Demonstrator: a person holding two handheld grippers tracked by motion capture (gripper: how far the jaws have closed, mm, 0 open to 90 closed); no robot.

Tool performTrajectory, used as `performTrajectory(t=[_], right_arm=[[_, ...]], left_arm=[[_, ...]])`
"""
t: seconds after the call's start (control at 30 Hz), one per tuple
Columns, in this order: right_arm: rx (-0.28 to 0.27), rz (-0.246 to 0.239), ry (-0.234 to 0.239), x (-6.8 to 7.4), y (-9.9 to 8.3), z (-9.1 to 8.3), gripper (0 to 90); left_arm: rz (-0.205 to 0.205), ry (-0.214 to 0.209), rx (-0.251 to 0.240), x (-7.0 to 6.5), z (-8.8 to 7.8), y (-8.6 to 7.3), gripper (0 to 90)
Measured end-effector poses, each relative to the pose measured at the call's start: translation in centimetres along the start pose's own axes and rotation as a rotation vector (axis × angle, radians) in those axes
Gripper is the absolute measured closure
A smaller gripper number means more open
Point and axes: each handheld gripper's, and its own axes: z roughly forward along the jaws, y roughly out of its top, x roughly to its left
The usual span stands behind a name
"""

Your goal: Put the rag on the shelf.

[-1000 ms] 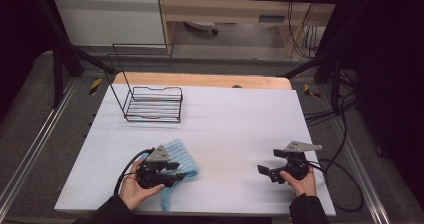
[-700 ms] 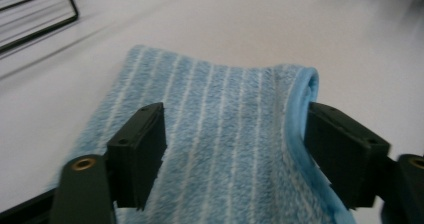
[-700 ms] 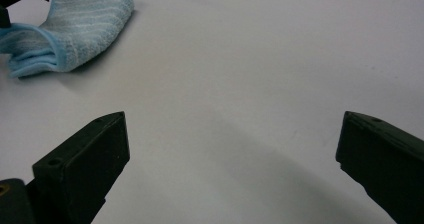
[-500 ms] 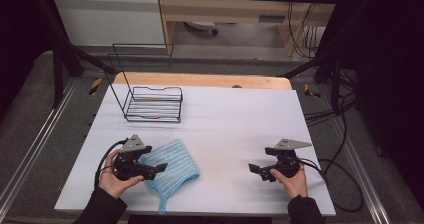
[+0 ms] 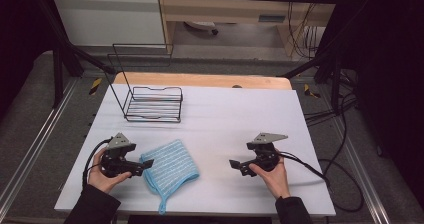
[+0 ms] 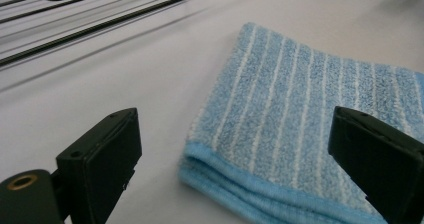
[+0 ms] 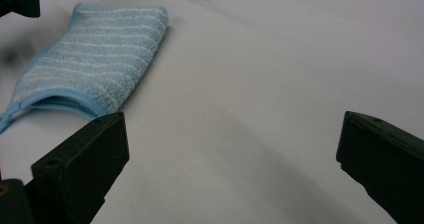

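Two grippers rest low over our desk (image 5: 215,114): our left gripper (image 5: 146,165), fingers just spread, fronts the folded blue cloth (image 5: 170,166); at three o'clock, our right gripper (image 5: 233,164) gapes empty.

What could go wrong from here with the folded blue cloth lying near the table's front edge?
1. The folded blue striped terry cloth has its hanging loop near the white table's front edge; a tug could pull it off.
2. The left tongs, which have just been opening, stand open beside the cloth; closing there might catch one layer and undo the fold.
3. The black wire rack could snag the cloth if it is carried low.
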Motion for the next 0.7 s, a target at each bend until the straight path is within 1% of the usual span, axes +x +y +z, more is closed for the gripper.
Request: performTrajectory(t=[0.03,0.1,0.13,0.17,0.2,0.23,0.3,0.4,0.43,0.47,0.5,0.53,0.57,0.7], right_arm=[[0.000,0.000,0.000,0.0,0.0,0.0,1.0],[0.002,-0.003,0.003,0.4,0.5,0.6,1.0],[-0.004,-0.011,0.011,0.9,1.1,1.3,1.1],[-0.004,-0.011,0.011,0.9,1.1,1.3,1.1],[-0.006,-0.015,0.016,1.3,1.8,2.0,1.2],[-0.006,-0.015,0.016,1.3,1.8,2.0,1.2],[-0.009,-0.024,0.017,1.8,2.6,2.7,1.6],[-0.013,-0.034,0.025,2.5,3.6,4.0,2.2],[-0.009,-0.041,0.028,3.0,4.3,5.0,2.4],[-0.009,-0.041,0.028,3.0,4.3,5.0,2.4],[-0.006,-0.046,0.027,3.3,4.6,5.6,2.4],[-0.003,-0.052,0.026,3.7,5.2,6.6,3.0],[-0.003,-0.052,0.026,3.7,5.2,6.6,3.0],[0.006,-0.057,0.041,4.5,6.2,8.7,5.0]], left_arm=[[-0.002,-0.001,0.000,0.2,-0.1,-0.1,7.0],[-0.006,0.001,-0.003,0.5,-0.2,-0.4,6.9],[-0.009,0.002,-0.005,0.6,-0.3,-0.4,6.7],[-0.015,0.004,-0.006,0.8,-0.4,-0.5,6.7],[-0.018,0.004,-0.009,0.9,-0.4,-0.6,6.7],[-0.019,0.003,-0.013,1.1,-0.5,-0.6,6.7],[-0.023,0.006,-0.018,1.3,-0.6,-0.7,6.7],[-0.025,0.006,-0.023,1.6,-0.7,-0.8,6.7],[-0.029,0.009,-0.023,1.7,-0.7,-0.8,6.7],[-0.031,0.007,-0.023,1.8,-0.7,-0.9,6.7],[-0.032,0.008,-0.023,1.9,-0.7,-0.9,6.8],[-0.037,0.008,-0.023,2.0,-0.6,-1.0,6.8],[-0.040,0.007,-0.022,2.1,-0.6,-1.0,6.8],[-0.044,0.012,-0.016,2.4,-0.5,-1.2,6.8]])
